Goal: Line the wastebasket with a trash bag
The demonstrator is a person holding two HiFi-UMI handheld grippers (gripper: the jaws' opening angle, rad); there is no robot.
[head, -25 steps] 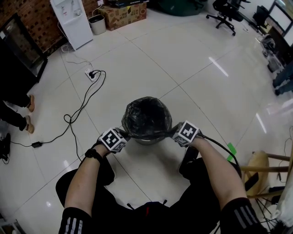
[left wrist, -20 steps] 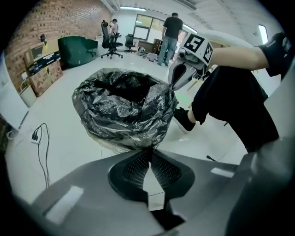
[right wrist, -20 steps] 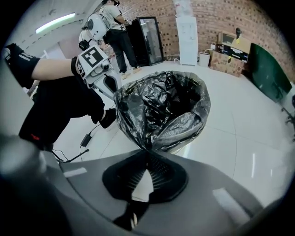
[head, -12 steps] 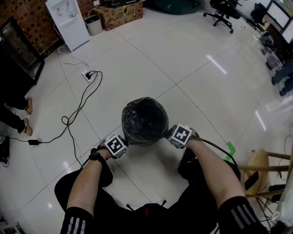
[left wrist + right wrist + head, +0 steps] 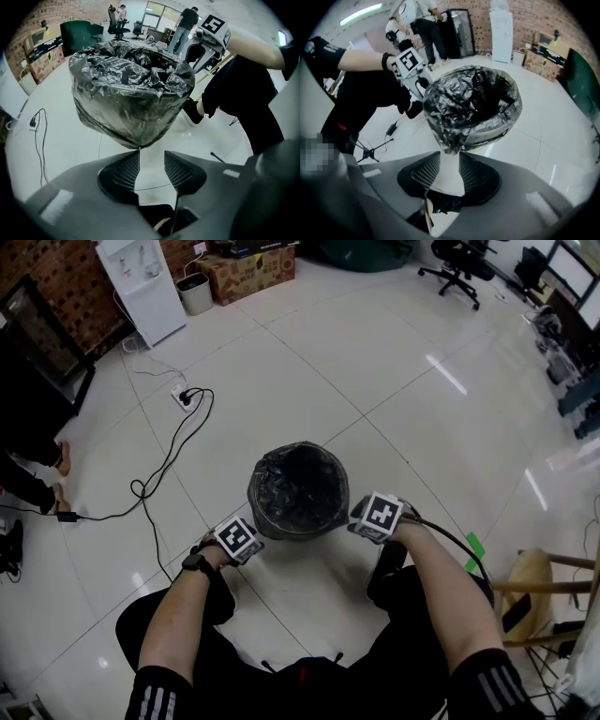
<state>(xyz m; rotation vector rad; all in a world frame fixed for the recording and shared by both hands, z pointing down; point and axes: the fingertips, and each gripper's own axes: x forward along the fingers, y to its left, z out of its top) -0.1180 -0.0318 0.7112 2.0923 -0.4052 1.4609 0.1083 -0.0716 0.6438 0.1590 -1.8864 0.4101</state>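
Observation:
The round wastebasket (image 5: 298,491) stands on the white tiled floor, lined with a crinkled black trash bag (image 5: 133,84) folded down over its rim (image 5: 487,124). My left gripper (image 5: 251,532) is at the basket's near left side and my right gripper (image 5: 360,513) at its near right. In the left gripper view the jaws (image 5: 151,161) are opening, with only floor between the pads; the bag's hanging edge ends just beyond their tips. In the right gripper view the jaws (image 5: 450,165) are opening too, and the bag's lower fold hangs just past the tips, not pinched.
A black cable and power strip (image 5: 181,396) lie on the floor to the left. Farther back stand a white dispenser (image 5: 141,282), a small bin (image 5: 195,292) and a cardboard box (image 5: 246,268). A wooden stool (image 5: 534,579) stands at the right. A bystander's feet (image 5: 56,474) are at the left edge.
Both grippers held the bag's edge stretched at the rim, drew it down the basket's sides, then let go. They now sit slightly back from the basket with jaws apart.

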